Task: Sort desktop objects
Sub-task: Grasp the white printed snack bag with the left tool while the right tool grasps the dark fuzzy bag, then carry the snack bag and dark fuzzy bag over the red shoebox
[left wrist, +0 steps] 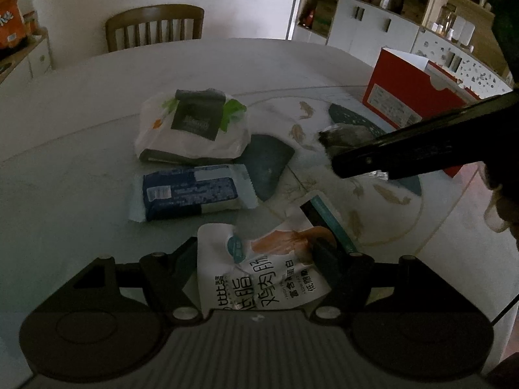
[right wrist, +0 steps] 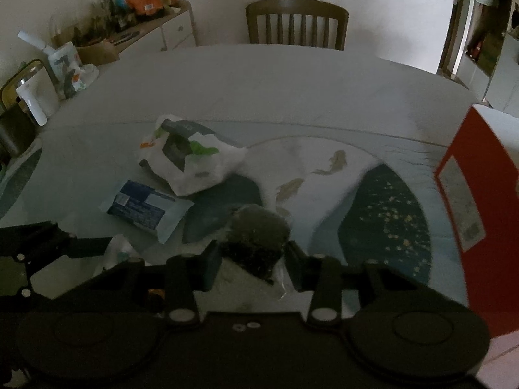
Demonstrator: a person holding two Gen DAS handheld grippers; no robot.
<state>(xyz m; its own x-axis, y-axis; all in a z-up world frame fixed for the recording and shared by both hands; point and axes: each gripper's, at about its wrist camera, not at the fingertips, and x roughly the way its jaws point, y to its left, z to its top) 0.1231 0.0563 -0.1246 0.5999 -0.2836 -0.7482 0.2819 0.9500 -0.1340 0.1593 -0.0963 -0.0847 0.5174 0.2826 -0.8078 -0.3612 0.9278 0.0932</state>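
Note:
My left gripper point(left wrist: 259, 253) is shut on a white and orange sausage packet point(left wrist: 259, 275) with Chinese print, held over the table. My right gripper point(right wrist: 253, 256) is shut on a dark crinkly packet point(right wrist: 256, 240); that packet also shows in the left wrist view point(left wrist: 343, 134) beside the right gripper's black finger point(left wrist: 389, 155). On the table lie a blue and white packet point(left wrist: 191, 193) point(right wrist: 146, 207) and a white bag with a dark label and green print point(left wrist: 194, 126) point(right wrist: 191, 159). A red box point(left wrist: 412, 97) point(right wrist: 480, 210) stands open at the right.
The round table point(left wrist: 97, 103) has a fish-patterned glass top point(right wrist: 324, 168). A wooden chair point(left wrist: 155, 27) point(right wrist: 296, 24) stands at the far side. A sideboard with clutter point(right wrist: 97, 39) is at the left, white shelving point(left wrist: 405, 9) at the right.

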